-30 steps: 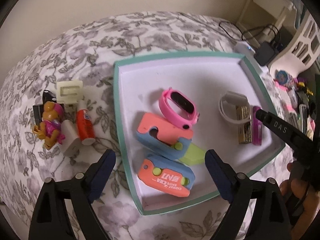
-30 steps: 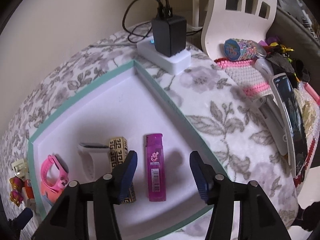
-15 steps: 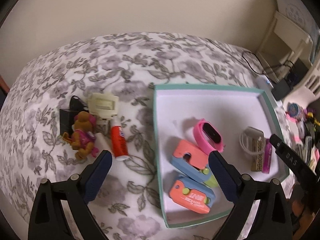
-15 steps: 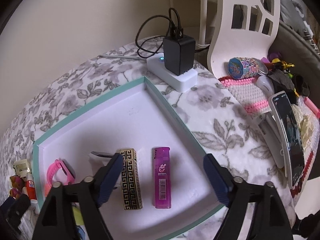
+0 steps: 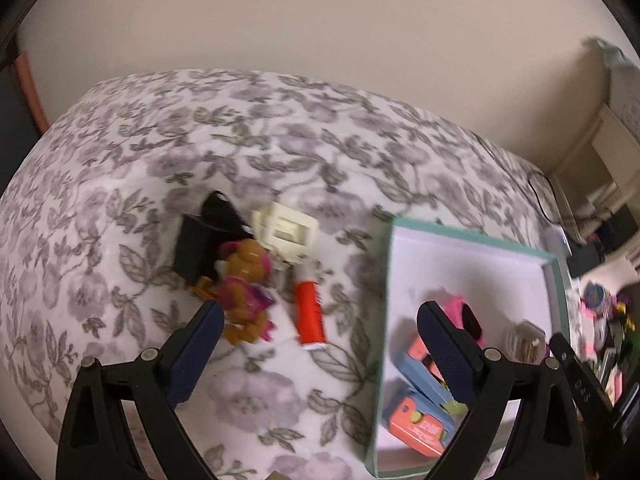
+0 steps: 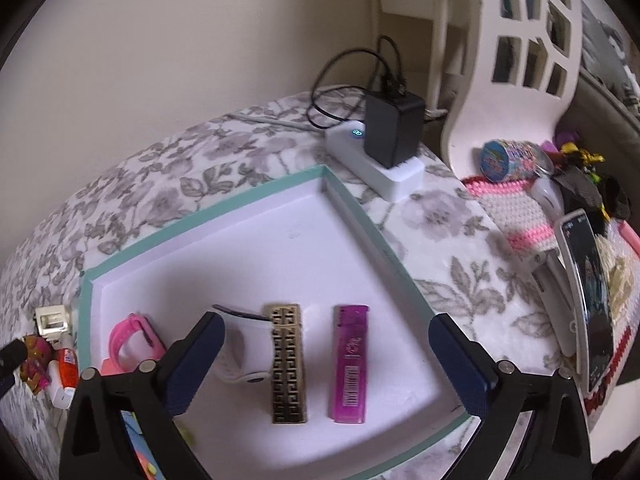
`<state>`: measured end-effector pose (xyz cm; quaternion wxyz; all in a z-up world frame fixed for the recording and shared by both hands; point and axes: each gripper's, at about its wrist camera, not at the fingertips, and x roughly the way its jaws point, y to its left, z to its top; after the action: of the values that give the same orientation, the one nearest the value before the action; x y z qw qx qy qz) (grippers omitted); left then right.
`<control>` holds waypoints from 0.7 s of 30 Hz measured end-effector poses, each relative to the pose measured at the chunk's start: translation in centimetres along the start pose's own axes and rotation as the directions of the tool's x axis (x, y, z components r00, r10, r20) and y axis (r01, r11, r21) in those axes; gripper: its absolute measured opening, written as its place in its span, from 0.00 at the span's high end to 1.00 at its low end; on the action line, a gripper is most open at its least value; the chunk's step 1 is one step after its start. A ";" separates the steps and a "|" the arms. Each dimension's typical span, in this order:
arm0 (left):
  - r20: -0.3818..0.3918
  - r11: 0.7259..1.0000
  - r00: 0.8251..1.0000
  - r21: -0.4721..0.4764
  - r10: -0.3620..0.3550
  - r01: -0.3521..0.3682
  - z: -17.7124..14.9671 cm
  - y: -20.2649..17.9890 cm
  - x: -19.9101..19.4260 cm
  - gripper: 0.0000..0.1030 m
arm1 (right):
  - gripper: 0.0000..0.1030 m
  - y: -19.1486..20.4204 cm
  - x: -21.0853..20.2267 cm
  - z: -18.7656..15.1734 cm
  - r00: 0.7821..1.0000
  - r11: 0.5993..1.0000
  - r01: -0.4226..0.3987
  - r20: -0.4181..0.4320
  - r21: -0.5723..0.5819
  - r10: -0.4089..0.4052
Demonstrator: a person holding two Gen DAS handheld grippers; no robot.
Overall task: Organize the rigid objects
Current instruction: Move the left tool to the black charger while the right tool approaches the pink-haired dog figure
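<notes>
A teal-rimmed white tray (image 5: 557, 280) (image 6: 208, 216) lies on the floral cloth. It holds a pink watch (image 5: 466, 314), two coral-and-blue cutters (image 5: 416, 424), a white band (image 6: 240, 344), a gold patterned bar (image 6: 289, 362) and a purple lighter (image 6: 349, 364). Left of the tray lie a toy figure (image 5: 246, 300), an orange glue tube (image 5: 310, 316), a cream block (image 5: 286, 234) and a black clip (image 5: 200, 240). My left gripper (image 5: 316, 356) is open above the cloth near the glue tube. My right gripper (image 6: 324, 364) is open over the bar and lighter.
A white power strip with a black charger (image 6: 384, 148) sits behind the tray. A white chair (image 6: 516, 52), a pink crocheted mat (image 6: 516, 216), a phone (image 6: 588, 292) and small clutter stand at the right. A wall runs behind the table.
My left gripper has swung left, from over the tray to over the loose items on the cloth. My right gripper has drawn back and opened wider above the lighter.
</notes>
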<state>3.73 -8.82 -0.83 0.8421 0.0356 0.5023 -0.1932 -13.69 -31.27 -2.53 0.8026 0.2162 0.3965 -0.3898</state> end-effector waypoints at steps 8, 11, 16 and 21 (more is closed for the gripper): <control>0.043 0.994 0.999 -0.110 0.029 -0.024 1.2 3.7 -0.8 0.06 | 0.00 2.0 -1.5 0.4 0.996 0.996 -0.074 0.048 -0.054 0.077; 0.063 0.989 0.996 -0.140 0.058 -0.049 1.6 5.1 -1.3 0.06 | 0.00 2.9 -2.1 0.5 0.992 0.992 -0.097 0.068 -0.076 0.102; 0.090 0.978 0.990 -0.187 0.105 -0.087 2.0 7.5 -1.8 0.06 | 0.00 4.6 -2.6 0.5 0.985 0.983 -0.150 0.066 -0.106 0.158; 0.127 0.968 0.981 -0.224 0.144 -0.113 2.1 9.3 -2.2 0.06 | 0.00 6.7 -2.9 -0.2 0.973 0.966 -0.217 0.050 -0.138 0.225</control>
<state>7.97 -0.12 0.84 0.8854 -0.0373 0.4555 -0.0846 -9.55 -25.80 -0.04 0.8661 0.1929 0.3681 -0.2778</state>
